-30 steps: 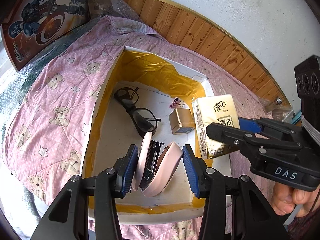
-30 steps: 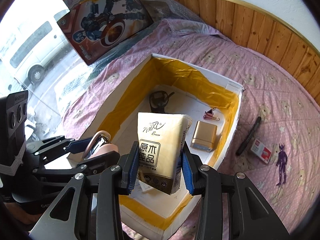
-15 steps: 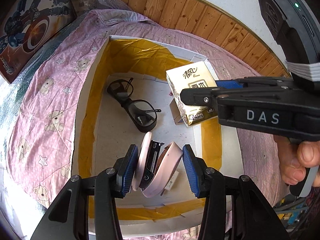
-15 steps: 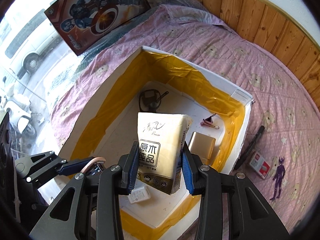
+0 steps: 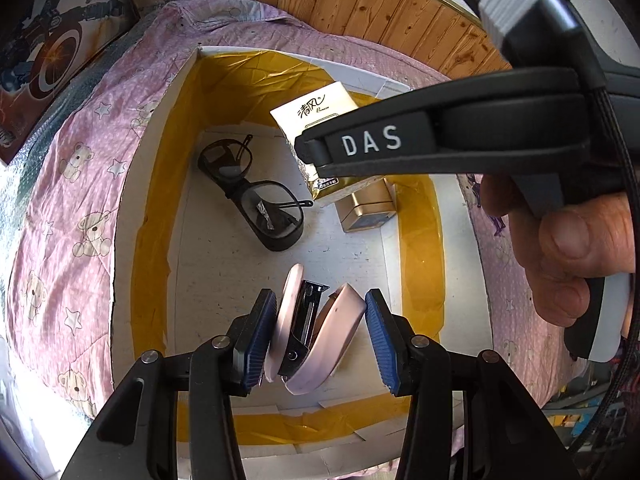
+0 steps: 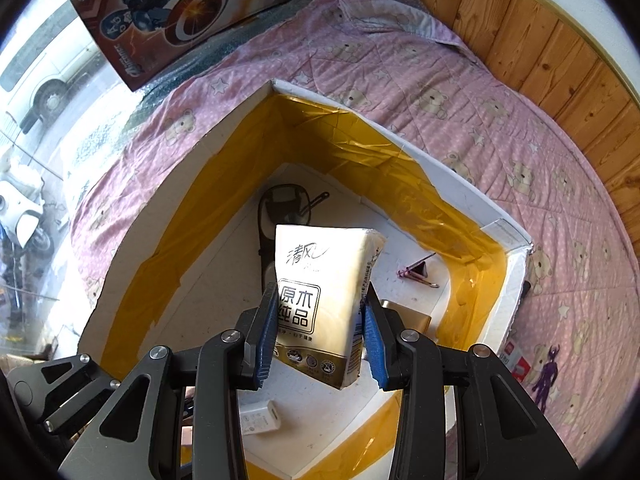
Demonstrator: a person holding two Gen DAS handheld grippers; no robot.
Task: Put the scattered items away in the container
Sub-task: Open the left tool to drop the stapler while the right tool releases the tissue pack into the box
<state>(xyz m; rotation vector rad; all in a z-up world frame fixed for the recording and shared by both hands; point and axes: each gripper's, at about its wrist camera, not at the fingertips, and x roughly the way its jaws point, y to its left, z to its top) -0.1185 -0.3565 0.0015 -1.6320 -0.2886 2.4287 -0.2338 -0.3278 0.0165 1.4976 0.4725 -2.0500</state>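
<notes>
White foam container (image 5: 132,216) with yellow tape lining: you moved the right tool (image 6: 320,336), clenched on the cream tissue pack (image 6: 320,300), over it; left tool (image 5: 320,336) gripped the pink stapler (image 5: 316,332).

A box (image 6: 460,194) sat on a quilt (image 6: 440,92). Inside lay glasses (image 5: 256,196), with a binder clip (image 6: 416,272) to their right. A figurine (image 6: 548,372) lay outside, right of the box.

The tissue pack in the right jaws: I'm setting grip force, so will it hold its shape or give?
The tissue pack probably gives: its soft wrapper pinches in where the right gripper holds it. Likely light, since it hangs upright from a low grip. Its glossy film might slip.
</notes>
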